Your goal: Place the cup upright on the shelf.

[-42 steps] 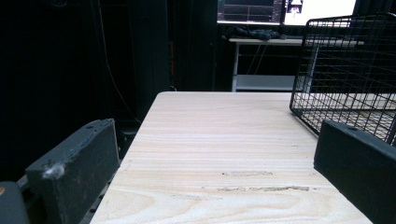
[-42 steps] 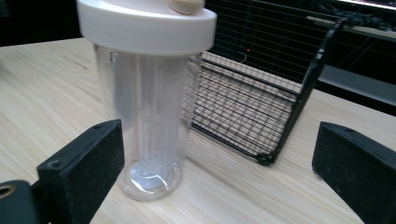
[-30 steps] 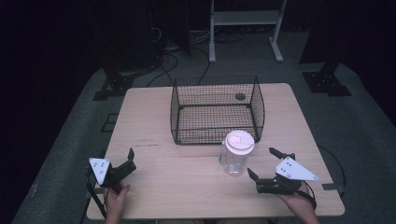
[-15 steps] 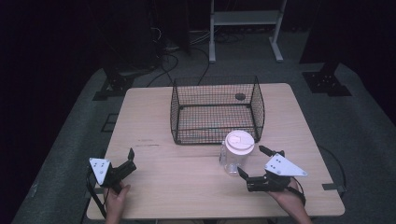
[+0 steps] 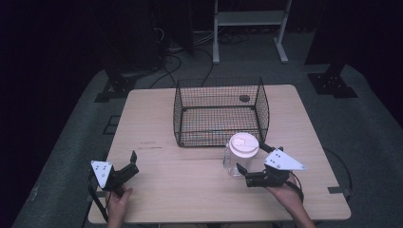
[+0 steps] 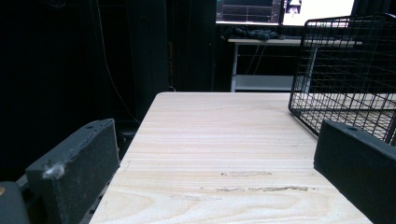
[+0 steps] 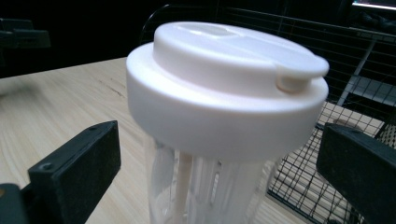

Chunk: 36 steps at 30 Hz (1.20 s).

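Jar [image 5: 240, 155], clear, white-lidded, upright on the bench [image 5: 190, 190] just below the wire basket [image 5: 219, 114] at frame centre-right, stands between the spread jaws of the right claw [image 5: 253, 165], while the left claw [image 5: 131, 162], also apart, waits lower left.

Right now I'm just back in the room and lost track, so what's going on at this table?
A person holds a gripper in each hand at a wooden table. The right gripper is open, its jaws on either side of a clear jar with a white lid, not yet clamped. The jar stands upright just in front of a black wire basket. The left gripper sits open near the table's front left corner, holding nothing.
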Each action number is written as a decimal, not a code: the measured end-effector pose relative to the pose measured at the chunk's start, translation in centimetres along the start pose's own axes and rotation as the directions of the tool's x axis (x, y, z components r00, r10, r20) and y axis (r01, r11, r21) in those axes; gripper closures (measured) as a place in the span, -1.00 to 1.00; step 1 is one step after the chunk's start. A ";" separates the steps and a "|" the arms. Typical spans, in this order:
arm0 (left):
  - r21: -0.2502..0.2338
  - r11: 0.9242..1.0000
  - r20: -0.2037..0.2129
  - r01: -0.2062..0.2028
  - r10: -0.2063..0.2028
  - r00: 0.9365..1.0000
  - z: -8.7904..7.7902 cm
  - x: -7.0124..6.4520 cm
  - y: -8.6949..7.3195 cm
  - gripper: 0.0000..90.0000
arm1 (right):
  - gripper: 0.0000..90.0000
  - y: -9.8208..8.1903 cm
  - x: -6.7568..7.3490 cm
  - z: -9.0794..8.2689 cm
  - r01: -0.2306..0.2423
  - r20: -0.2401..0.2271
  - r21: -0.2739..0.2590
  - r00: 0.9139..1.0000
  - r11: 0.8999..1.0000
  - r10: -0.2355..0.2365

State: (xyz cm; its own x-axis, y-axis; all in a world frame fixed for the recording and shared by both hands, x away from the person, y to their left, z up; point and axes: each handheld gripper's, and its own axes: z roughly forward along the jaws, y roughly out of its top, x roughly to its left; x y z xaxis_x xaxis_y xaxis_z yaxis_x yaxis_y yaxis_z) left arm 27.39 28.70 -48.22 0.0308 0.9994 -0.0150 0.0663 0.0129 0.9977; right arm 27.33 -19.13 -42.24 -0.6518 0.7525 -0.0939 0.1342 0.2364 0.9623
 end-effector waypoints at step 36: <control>0.000 1.000 0.003 0.000 0.000 1.000 0.0 0.0 0.0 -1.00 | -0.90 1.3 0.7 2.2 0.060 0.032 -0.011 0.998 0.998 -0.060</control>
State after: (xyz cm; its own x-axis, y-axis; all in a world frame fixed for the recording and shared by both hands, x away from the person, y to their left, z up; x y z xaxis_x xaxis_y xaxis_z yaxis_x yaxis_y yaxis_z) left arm 27.40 28.70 -48.23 0.0340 0.9993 -0.0155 0.0660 0.0133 0.9977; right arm 28.74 -16.96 -41.59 -0.6348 0.7560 -0.1595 0.0867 0.2747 0.9576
